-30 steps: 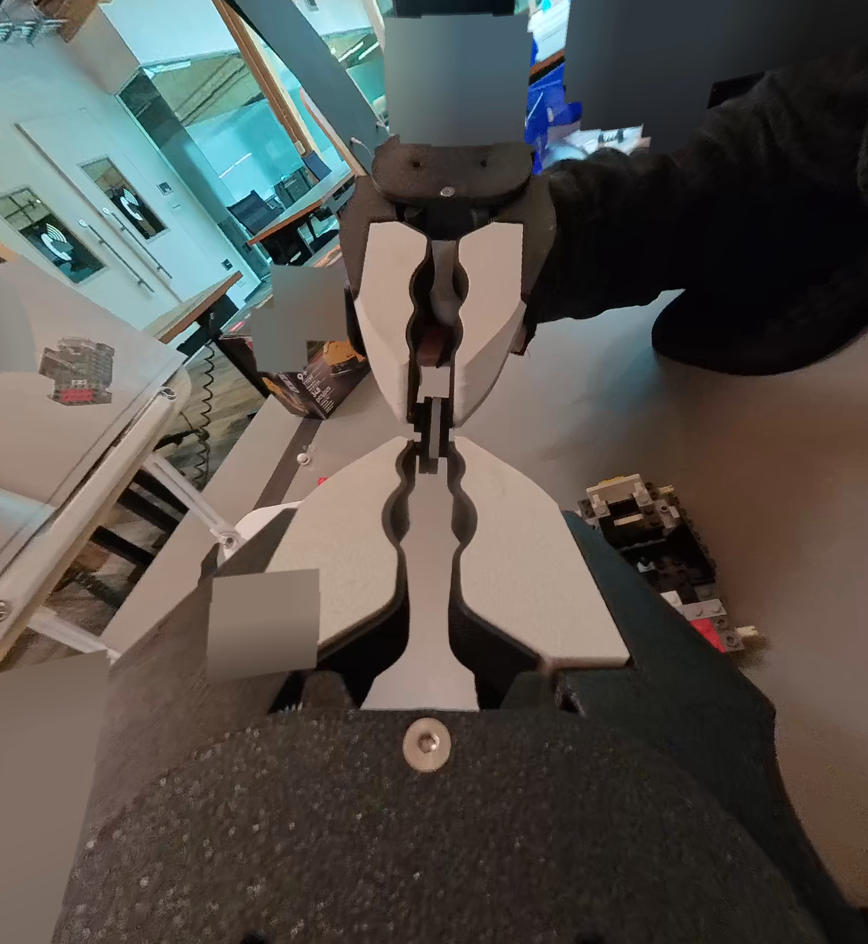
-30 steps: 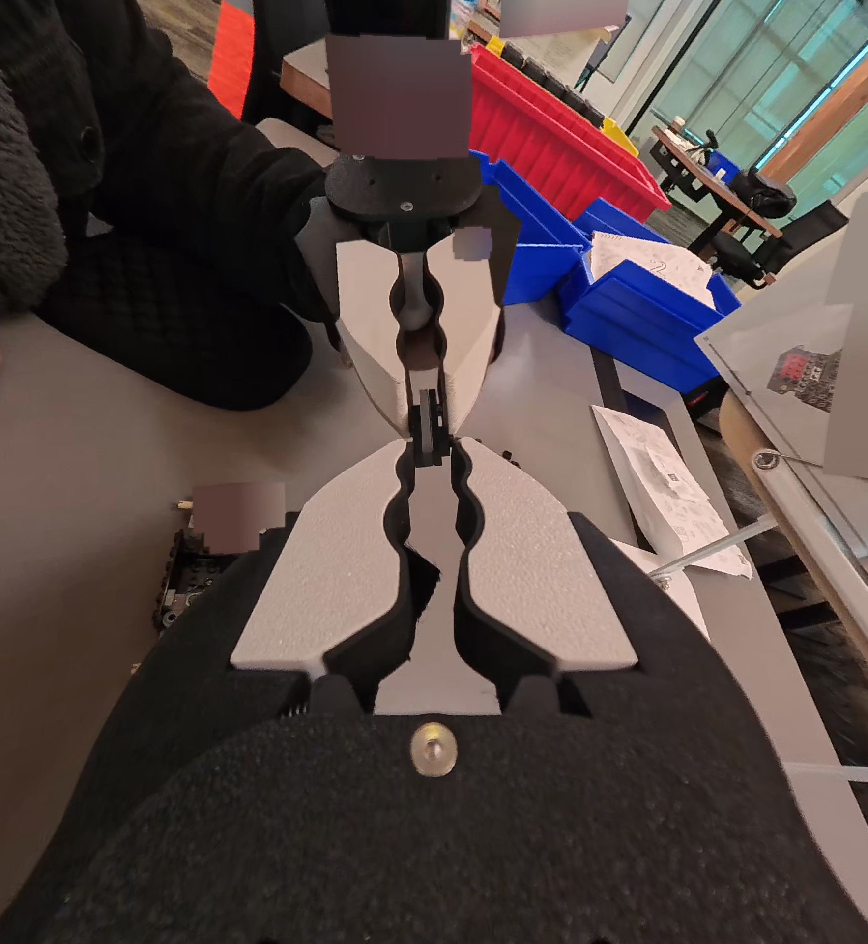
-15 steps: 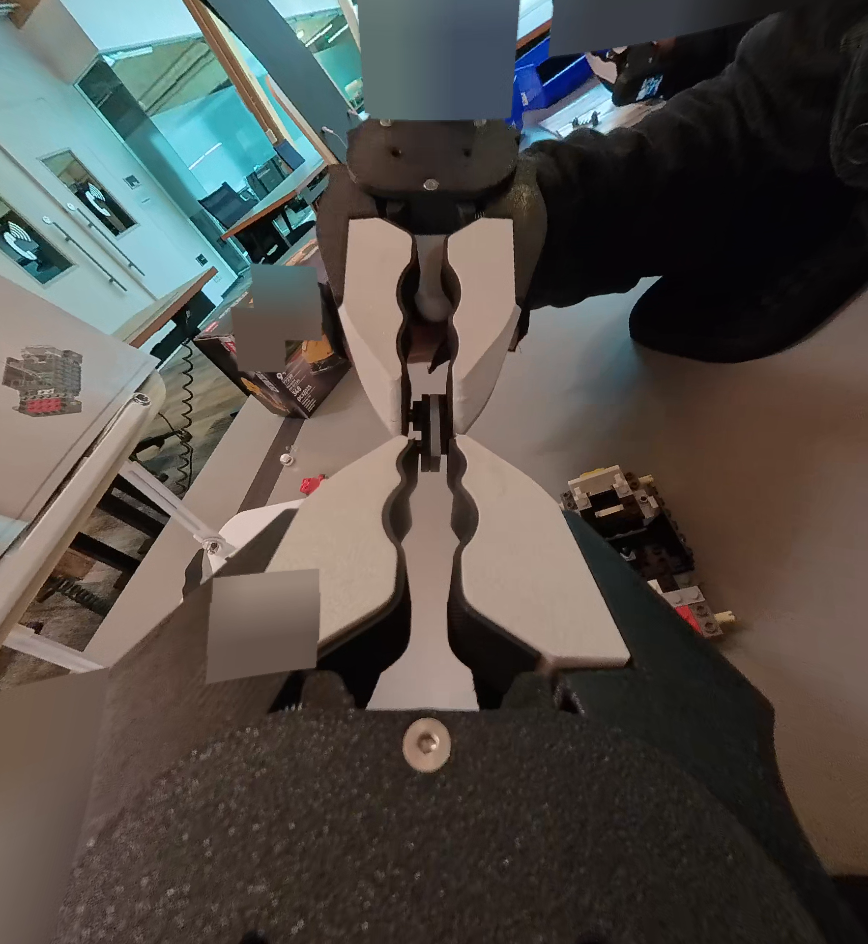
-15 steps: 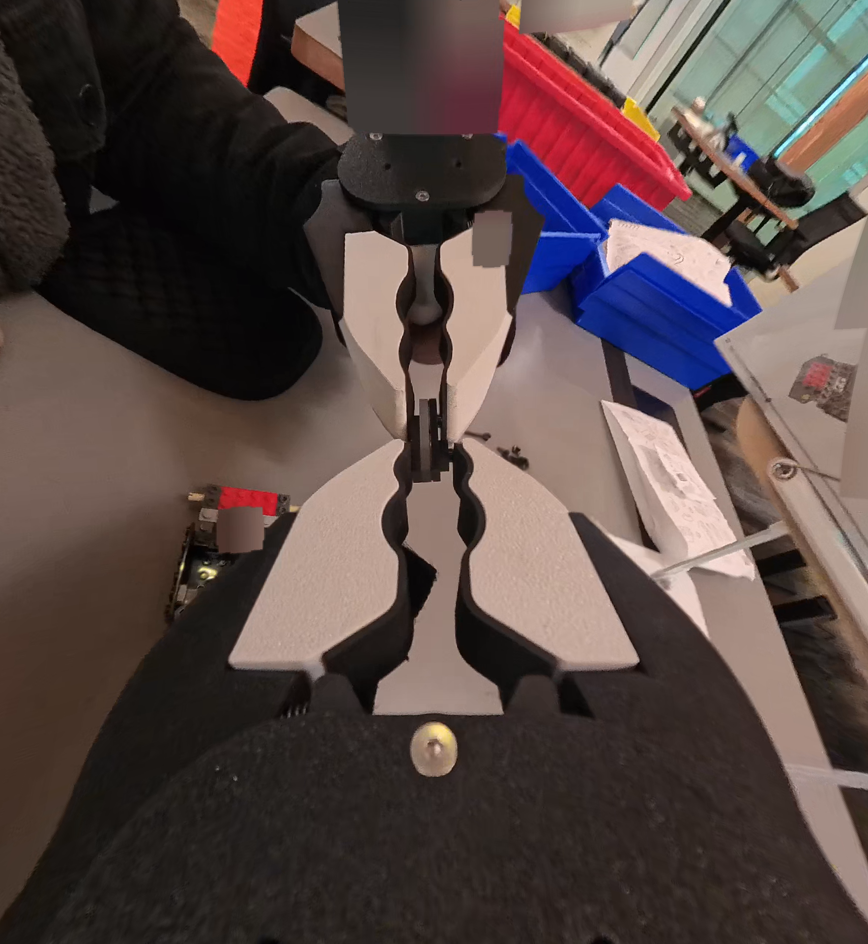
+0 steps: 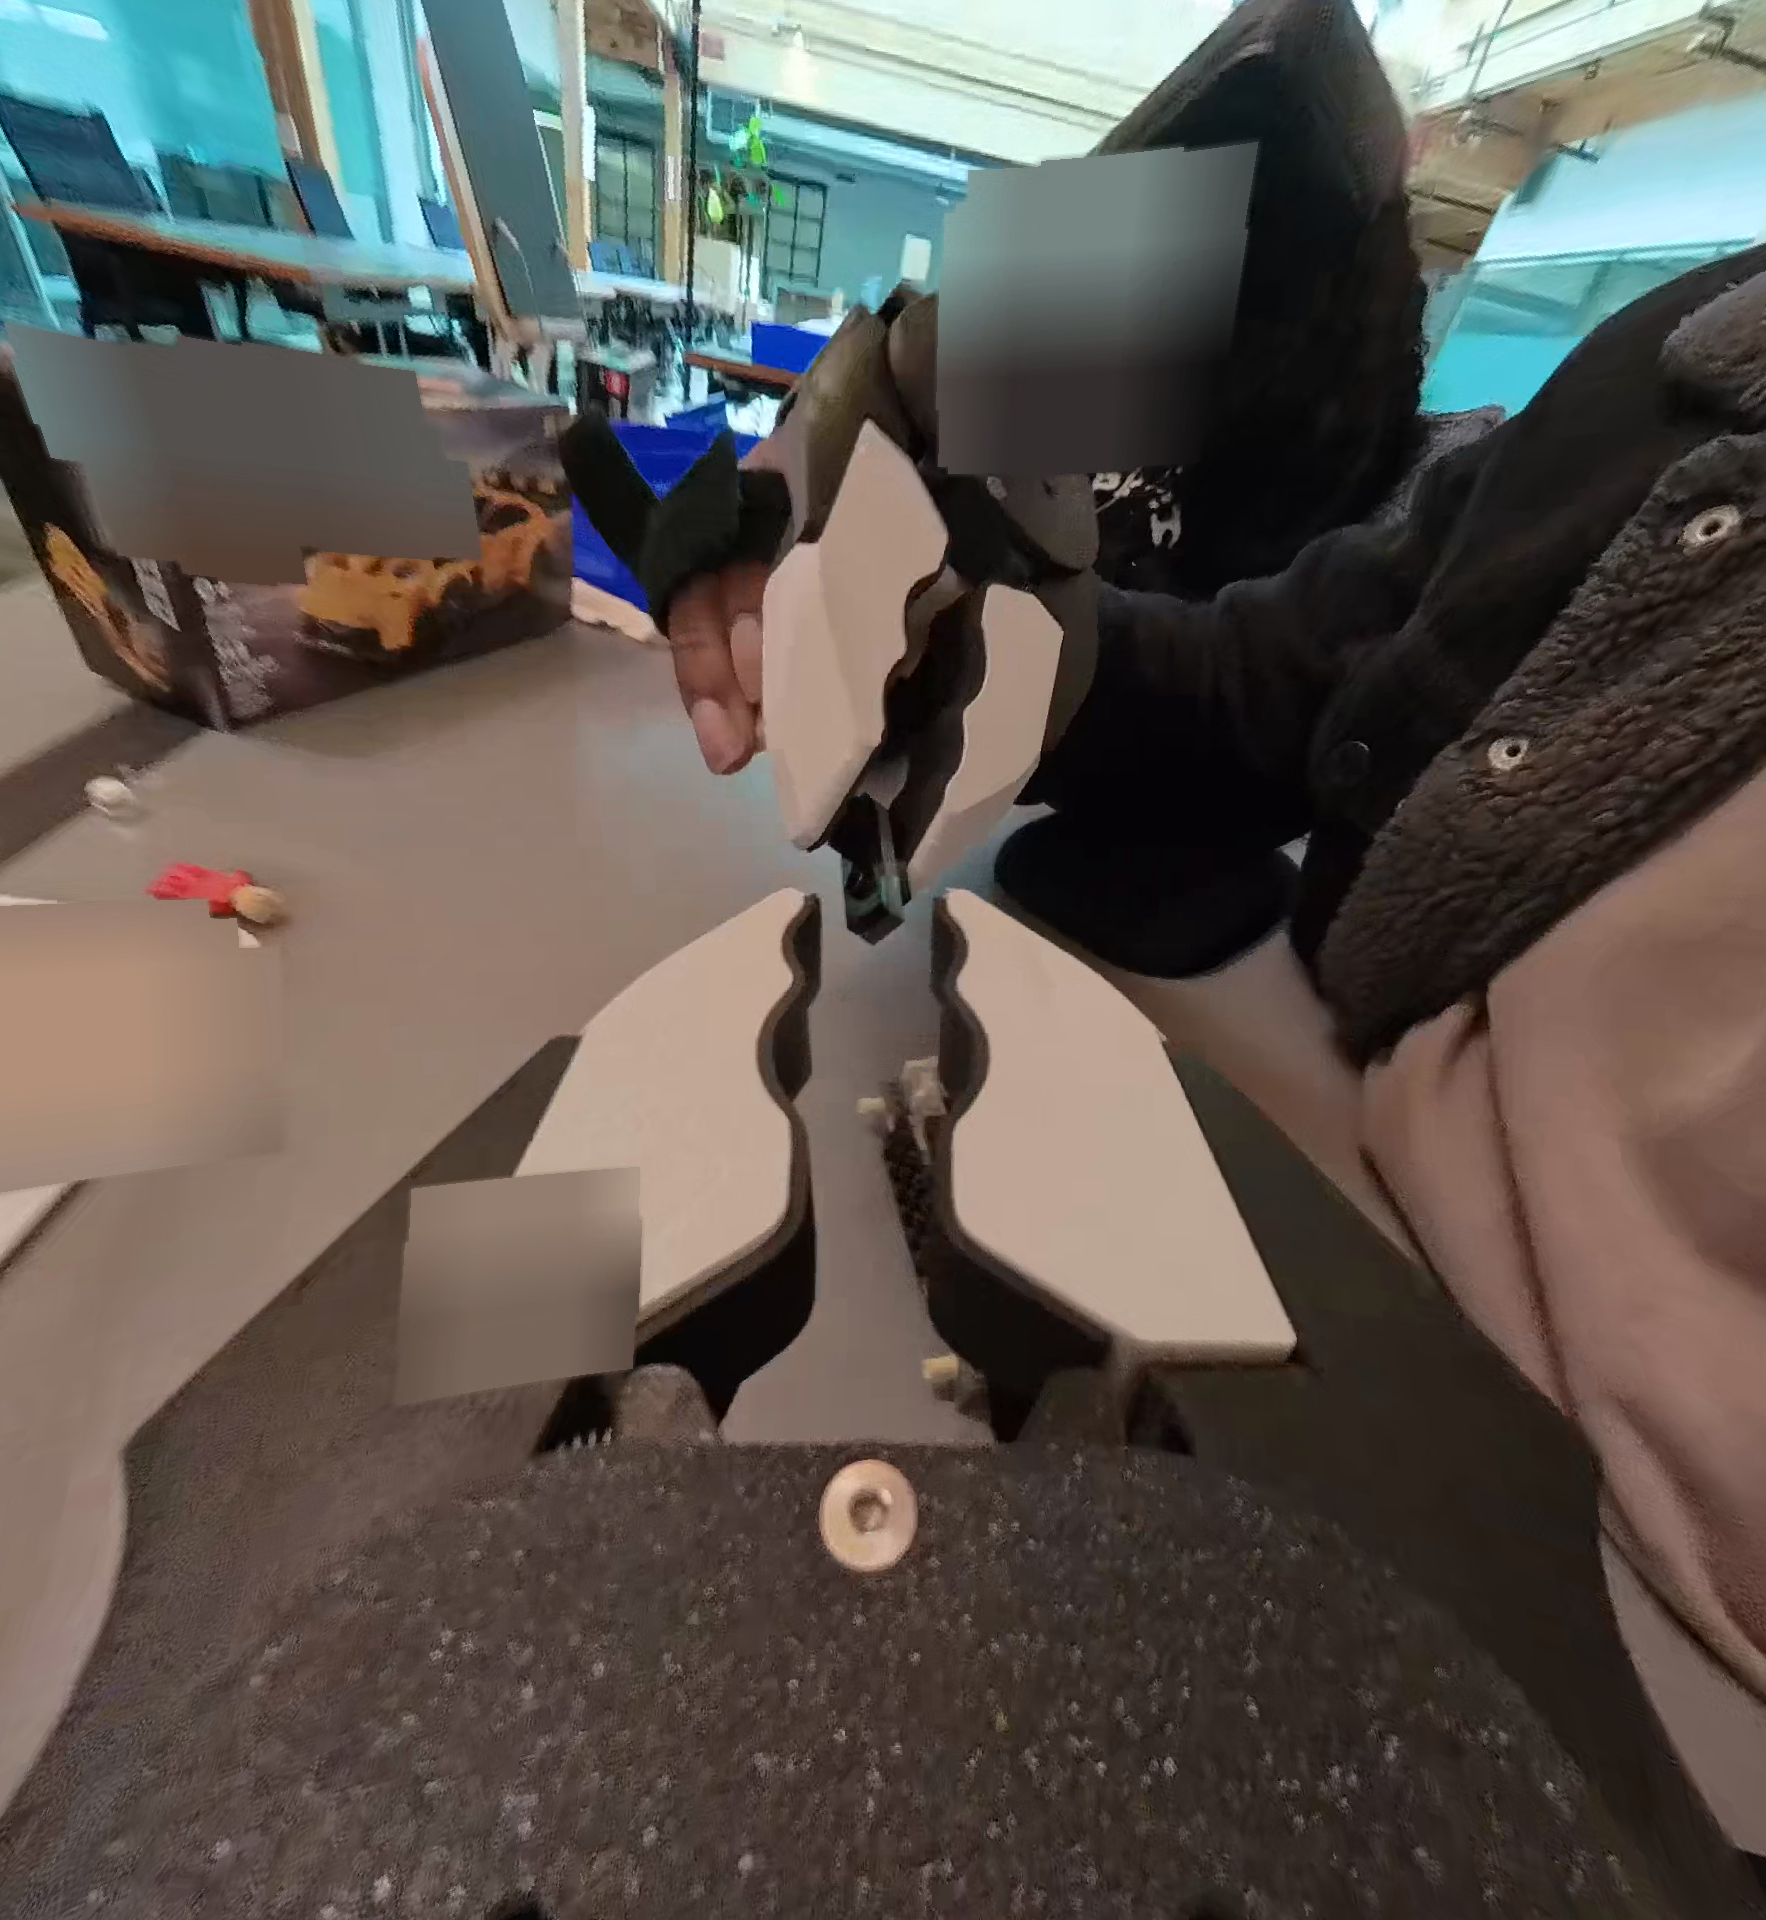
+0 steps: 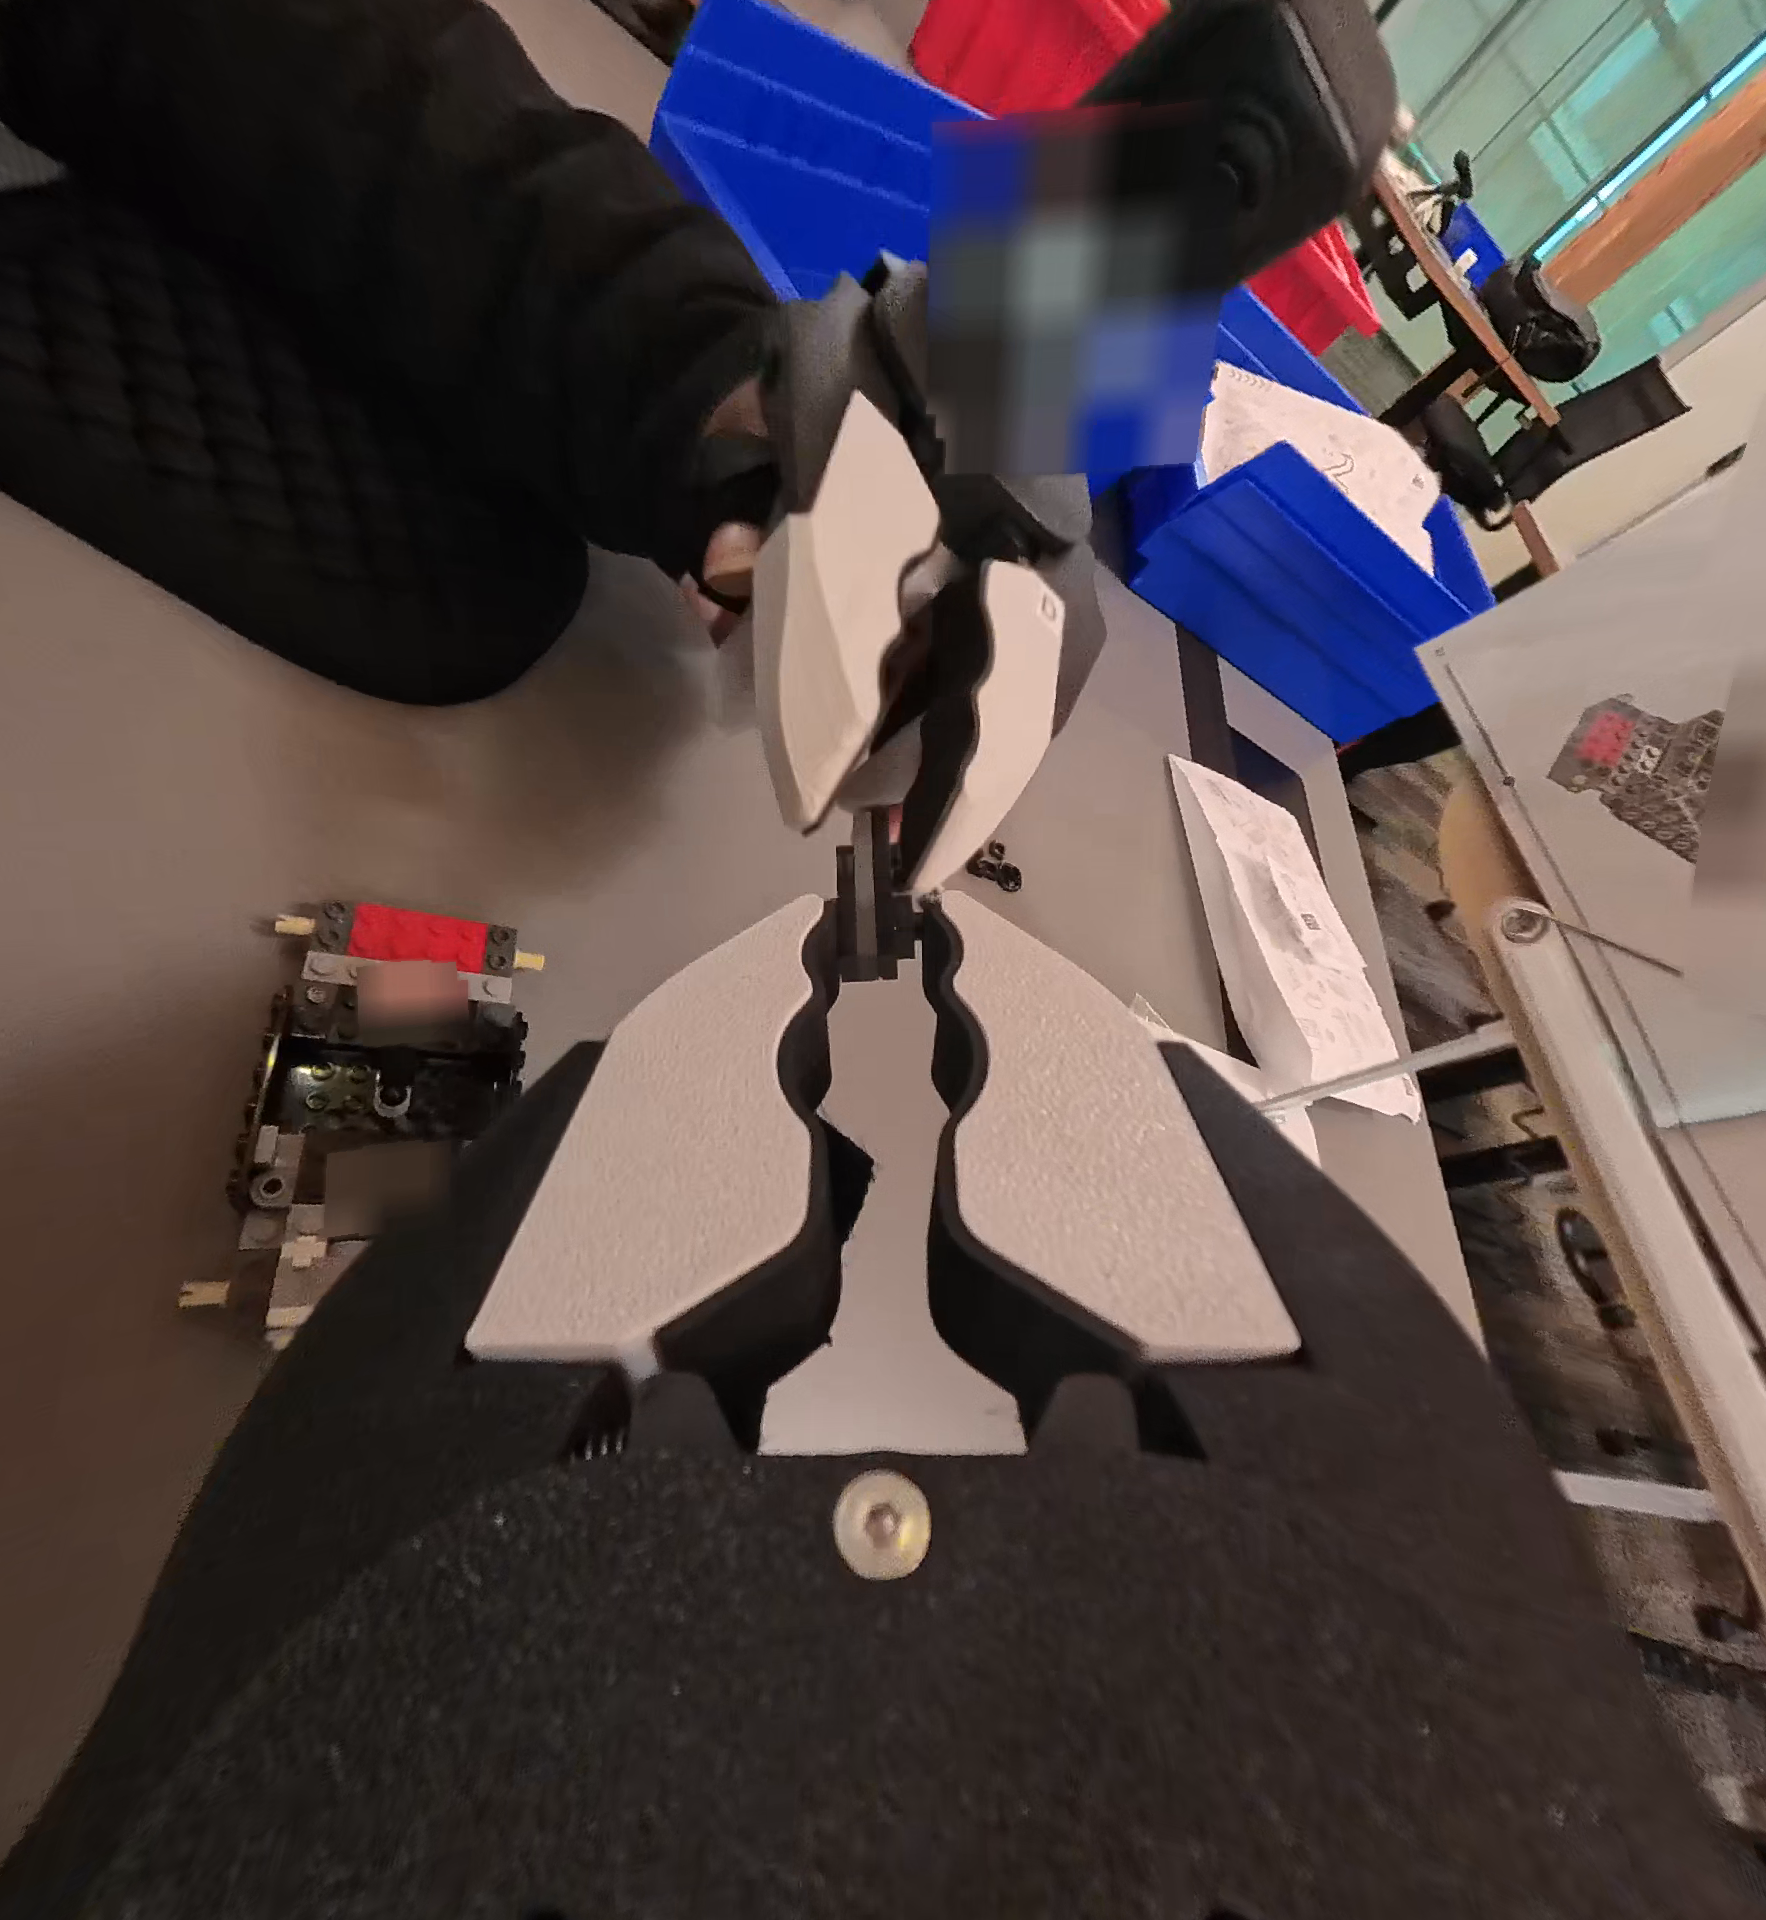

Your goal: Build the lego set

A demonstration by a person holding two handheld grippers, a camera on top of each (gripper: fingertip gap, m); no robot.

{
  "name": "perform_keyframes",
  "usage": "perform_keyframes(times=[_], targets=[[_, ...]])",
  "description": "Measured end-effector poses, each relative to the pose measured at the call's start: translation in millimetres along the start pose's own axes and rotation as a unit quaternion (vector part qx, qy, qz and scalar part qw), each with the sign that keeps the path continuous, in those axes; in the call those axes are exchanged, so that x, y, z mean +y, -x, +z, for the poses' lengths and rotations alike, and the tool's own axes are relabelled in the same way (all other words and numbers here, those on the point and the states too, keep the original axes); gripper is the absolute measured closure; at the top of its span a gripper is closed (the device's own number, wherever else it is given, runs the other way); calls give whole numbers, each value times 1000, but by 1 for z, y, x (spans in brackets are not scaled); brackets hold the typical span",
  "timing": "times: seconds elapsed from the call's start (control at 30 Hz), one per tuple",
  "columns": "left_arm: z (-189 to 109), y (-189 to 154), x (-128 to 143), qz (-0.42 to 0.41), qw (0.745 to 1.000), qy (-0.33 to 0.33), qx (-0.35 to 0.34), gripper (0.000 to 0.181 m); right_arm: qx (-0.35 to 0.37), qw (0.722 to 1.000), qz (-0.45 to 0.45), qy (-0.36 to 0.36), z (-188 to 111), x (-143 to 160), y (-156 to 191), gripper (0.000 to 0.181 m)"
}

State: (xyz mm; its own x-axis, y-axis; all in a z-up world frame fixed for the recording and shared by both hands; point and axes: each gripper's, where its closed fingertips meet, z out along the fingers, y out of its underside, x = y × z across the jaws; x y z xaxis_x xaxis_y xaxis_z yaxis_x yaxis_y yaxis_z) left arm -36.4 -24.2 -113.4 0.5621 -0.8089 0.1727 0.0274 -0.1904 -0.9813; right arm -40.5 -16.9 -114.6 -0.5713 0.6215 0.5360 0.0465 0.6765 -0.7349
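Left tool (image 5: 874, 920): fingers spread, with a clear gap between the tips and nothing gripped. Its own wrist view shows grey counter (image 5: 505, 831) through the gap.

Right tool (image 6: 874, 920): tips pinching a small dark lego piece (image 6: 866, 930). The piece stands on edge between the pads and is held above the counter. In the left wrist view it pokes down from the right tool's tips and hangs just ahead of the left tool's parted tips, apart from both. In the right wrist view its upper end reaches up between the left tool's parted fingers; contact there cannot be told.

The two tools face each other tip to tip, with the left one tilted over.

A partly built lego model (image 6: 380, 1070) lies on the counter to the left of the right tool. It is mostly black and grey, with a red plate at its far end and tan pegs sticking out at the sides. It sits well apart from the held piece.

A few loose bits lie on the counter: one small red piece (image 5: 198, 885) and some tiny black parts (image 6: 998, 868).

Folded paper sheets (image 6: 1284, 935) lie to the right of the tools. Blue bins (image 6: 1305, 582) are behind them. A printed cardboard box (image 5: 339, 613) stands at the far edge of the counter.

A person's bare fingers (image 5: 718, 665) wrap the right tool's handle. A black sleeve (image 6: 339, 312) rests on the counter.
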Motion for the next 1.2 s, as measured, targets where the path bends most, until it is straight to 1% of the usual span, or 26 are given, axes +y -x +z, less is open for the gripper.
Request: perform_keyframes(times=[0.1,0.3,0.43,0.57,0.73,0.87,1.03,1.2], targets=[[4,-2,6,-28,999,8,14,170,2,1000,-16,1,2,0,3,166],[4,-2,7,-69,997,2,33,171,11,999,-38,8,3,3,3,166],[3,-6,5,-120,990,-15,73,166,9,999,-44,5,2,3,4,166],[3,-3,6,-142,987,-15,76,171,8,999,-51,10,4,5,5,166],[3,4,11,-133,990,5,48,172,15,999,-45,20,7,10,4,166],[2,9,15,-105,994,17,24,173,7,1000,-14,18,10,14,4,165],[2,14,23,-73,997,39,0,174,-19,999,35,15,13,19,7,165],[1,17,27,-60,997,45,-8,174,-61,993,106,-2,11,24,10,159]])
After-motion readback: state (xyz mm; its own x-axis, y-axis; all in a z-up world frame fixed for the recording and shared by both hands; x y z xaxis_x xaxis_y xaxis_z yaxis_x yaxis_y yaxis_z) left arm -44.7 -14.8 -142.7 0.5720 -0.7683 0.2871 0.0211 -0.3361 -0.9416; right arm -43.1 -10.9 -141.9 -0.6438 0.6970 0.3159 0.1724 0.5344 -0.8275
